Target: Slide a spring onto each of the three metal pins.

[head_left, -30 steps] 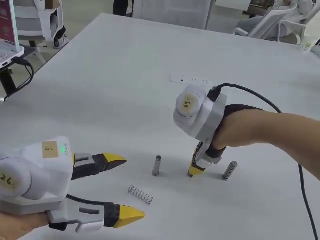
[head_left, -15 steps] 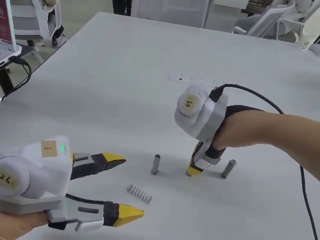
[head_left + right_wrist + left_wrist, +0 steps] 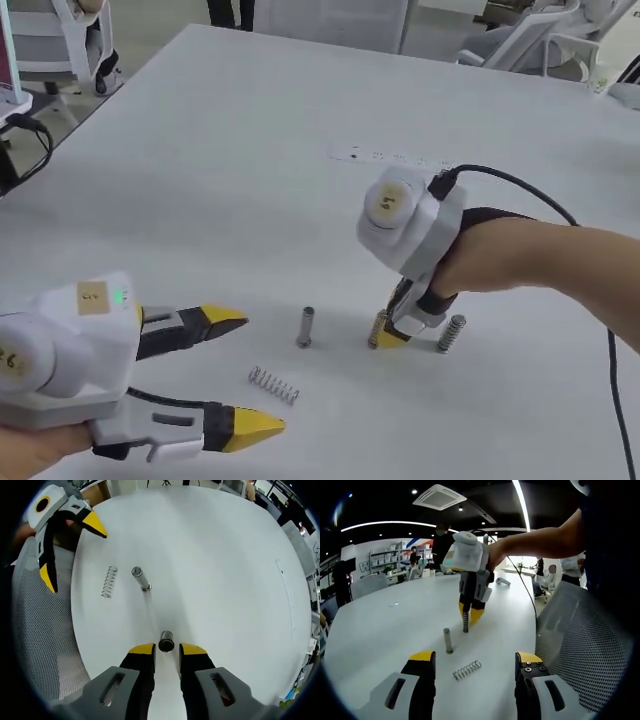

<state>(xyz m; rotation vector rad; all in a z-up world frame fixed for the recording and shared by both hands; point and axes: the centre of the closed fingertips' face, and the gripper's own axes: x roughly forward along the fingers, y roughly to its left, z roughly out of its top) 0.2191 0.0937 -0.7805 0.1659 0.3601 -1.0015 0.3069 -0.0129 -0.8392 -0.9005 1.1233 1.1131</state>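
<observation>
1. Seating judged as the step in hand: right gripper (image 3: pixel 390 336) held nose-down over middle pin (image 3: pixel 378 328), seated spring (image 3: pixel 465 620) on that pin between the yellow tips.
2. Jaws narrow but not closed. Thin strip of tabletop (image 3: pixel 200 180) visible either side of the spring top in the right gripper view, so judged not clamping.
3. Vertical pose likely chosen to keep the jaw line along the pin axis, letting a coil drop straight rather than snag on the pin's rim.
4. Far pin (image 3: pixel 450 333) just beside the right gripper, on the side away from the other pins. Upright and likewise sprung. Count by judgement: two of three done.
5. Bare pin (image 3: pixel 305 327) upright and uncovered, standing between the two grippers and apart from both.
6. Loose spring (image 3: pixel 273 385) lying flat on the tabletop near the bare pin, on the side nearer the person, touching nothing.
7. Left gripper (image 3: pixel 240 375) low near the tabletop edge, jaws spread wide, holding nothing, aimed toward the loose spring and the bare pin beyond it.
8. Wide spread probably kept ready to straddle the flat coil. Pinching near one end advisable, leaving the bore free for the pin.
9. Risk noted: light coil apt to roll or spring sideways under an off-centre pinch.
</observation>
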